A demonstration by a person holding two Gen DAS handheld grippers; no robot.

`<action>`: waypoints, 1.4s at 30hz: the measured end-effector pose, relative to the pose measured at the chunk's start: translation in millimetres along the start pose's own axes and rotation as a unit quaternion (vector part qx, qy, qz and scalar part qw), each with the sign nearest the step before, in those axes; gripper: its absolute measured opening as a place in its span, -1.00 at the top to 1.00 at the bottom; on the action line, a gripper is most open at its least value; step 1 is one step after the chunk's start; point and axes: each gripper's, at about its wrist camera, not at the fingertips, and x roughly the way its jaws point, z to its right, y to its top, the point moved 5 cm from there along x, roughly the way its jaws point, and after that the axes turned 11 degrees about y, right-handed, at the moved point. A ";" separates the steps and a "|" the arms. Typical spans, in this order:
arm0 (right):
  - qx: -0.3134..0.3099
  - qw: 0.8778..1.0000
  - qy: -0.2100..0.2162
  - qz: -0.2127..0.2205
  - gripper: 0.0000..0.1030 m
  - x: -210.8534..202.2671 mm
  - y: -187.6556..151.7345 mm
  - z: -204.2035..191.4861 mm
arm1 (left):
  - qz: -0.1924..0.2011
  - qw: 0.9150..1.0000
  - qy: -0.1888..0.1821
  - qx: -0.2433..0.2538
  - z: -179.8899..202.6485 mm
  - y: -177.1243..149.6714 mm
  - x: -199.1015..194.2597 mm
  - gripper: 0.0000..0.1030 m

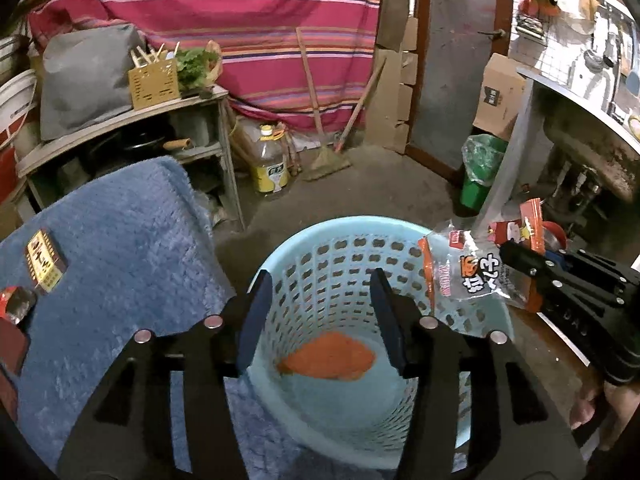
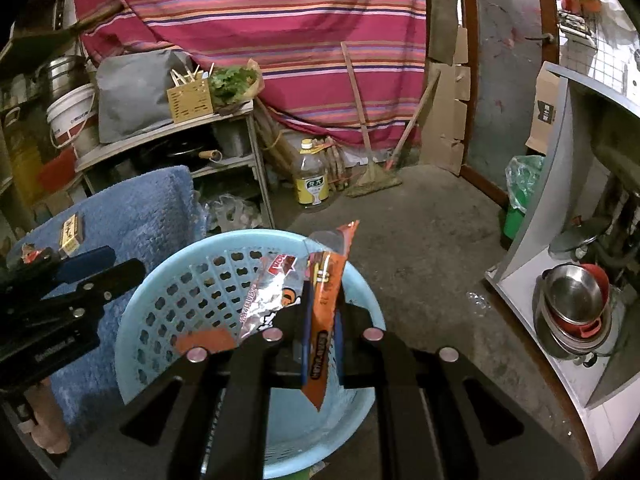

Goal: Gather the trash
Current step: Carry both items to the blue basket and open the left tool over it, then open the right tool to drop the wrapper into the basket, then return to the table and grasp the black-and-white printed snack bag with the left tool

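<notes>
- 1 flat orange wrapper (image 1: 328,356) already lies on the floor of the pale blue perforated plastic basket (image 1: 320,256), so by my reading the collecting is partly done.
- The right tool (image 2: 322,320) is clamped on a crinkled clear-and-orange snack packet (image 2: 326,304); in the left wrist view the same packet (image 1: 468,272) hangs over the basket's rim at about 2 o'clock.
- In the right wrist view the packet stands nearly upright between the 2 pads, its top sticking out towards 12 o'clock and its lower end pointing down into the basket.
- The step in hand looks like the drop: the packet sits above the opening and has not yet been let go.
- The left tool (image 1: 320,320) has its pads spread wide with nothing between them; it hovers over the basket's near side, with the orange wrapper seen in the gap, well below.
- Still to collect, as far as I can judge: a small yellow-and-brown printed box (image 1: 44,266) and a red-and-silver crumpled scrap (image 1: 16,304), both lying on the fluffy blue towel-covered table (image 1: 128,248) at about 9 o'clock from the left tool.
- Whether more trash lies out of frame cannot be told.
</notes>
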 end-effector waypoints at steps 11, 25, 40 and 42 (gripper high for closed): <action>-0.014 0.999 0.001 -0.032 0.67 29.8 -13.4 -32.1 | 0.053 0.991 0.113 -0.046 -93.0 -14.4 -54.5 -0.85; -0.024 1.000 -0.012 -0.004 -0.63 25.6 -11.3 -90.6 | 0.057 0.958 0.257 -0.114 -251.0 -76.4 -127.6 -0.89; -0.119 0.989 0.084 0.034 -0.73 21.2 -35.6 -267.9 | 0.010 0.919 0.360 -0.163 -369.8 -148.7 -138.7 -0.89; -0.128 0.987 0.093 0.037 -0.73 22.2 -42.5 -281.7 | 0.005 0.919 0.357 -0.167 -374.7 -154.5 -134.7 -0.89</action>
